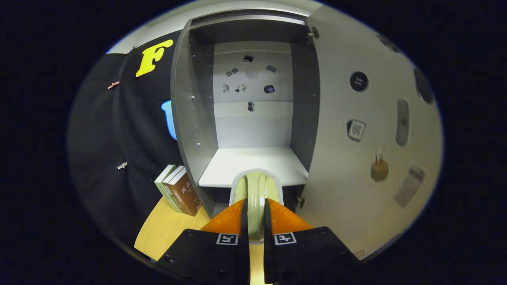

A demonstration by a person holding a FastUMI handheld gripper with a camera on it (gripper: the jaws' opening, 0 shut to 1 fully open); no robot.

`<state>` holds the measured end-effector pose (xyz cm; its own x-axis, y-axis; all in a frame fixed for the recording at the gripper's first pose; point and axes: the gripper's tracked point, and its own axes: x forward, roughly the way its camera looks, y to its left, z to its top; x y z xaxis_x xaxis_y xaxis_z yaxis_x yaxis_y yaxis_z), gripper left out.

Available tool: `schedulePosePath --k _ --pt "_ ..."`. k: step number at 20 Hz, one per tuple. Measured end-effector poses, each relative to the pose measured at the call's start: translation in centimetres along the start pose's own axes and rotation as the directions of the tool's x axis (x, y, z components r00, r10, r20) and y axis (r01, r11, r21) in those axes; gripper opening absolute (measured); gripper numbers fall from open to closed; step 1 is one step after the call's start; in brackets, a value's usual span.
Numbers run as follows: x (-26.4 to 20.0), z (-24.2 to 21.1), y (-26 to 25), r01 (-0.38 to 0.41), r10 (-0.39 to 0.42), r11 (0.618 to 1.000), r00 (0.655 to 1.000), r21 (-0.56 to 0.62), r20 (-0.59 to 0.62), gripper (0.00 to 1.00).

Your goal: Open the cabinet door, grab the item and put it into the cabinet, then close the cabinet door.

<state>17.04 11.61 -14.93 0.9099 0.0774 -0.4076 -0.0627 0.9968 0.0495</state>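
So the gripper is pinching a pale green item, some kind of slipper-looking thing with a fuzzy grey-white rim. Both orange fingers are pressing on its sides, and it's sticking out ahead of them toward the cabinet. The front end of the item is hanging right at the front edge of the white shelf inside, maybe just over it; can't tell if it's touching.

The cabinet door is standing wide open on the right side, swung out with its inner face showing, and there are a bunch of small stickers or magnets on it. More little dark bits are sitting on the cabinet's back panel above the shelf.

The cabinet is sitting on a light wood counter. Just left of the cabinet, a few books are standing on the counter, leaning a bit against its side wall, with the black cloth behind them.
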Motion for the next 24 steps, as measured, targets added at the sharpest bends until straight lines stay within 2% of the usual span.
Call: schedulePosePath --k 4,8,17,24 --pt "4.0 3.5 0.8 -0.003 0.004 1.000 1.000 -0.011 0.020 0.18" --pt "8.8 4.7 1.1 0.004 -0.004 1.000 1.000 -0.009 -0.003 0.18" --pt "20.7 2.9 0.3 0.039 -0.041 0.999 0.992 -0.015 -0.116 0.18" --pt "26.5 1.5 1.4 0.025 -0.030 0.999 0.986 -0.029 -0.164 0.18"
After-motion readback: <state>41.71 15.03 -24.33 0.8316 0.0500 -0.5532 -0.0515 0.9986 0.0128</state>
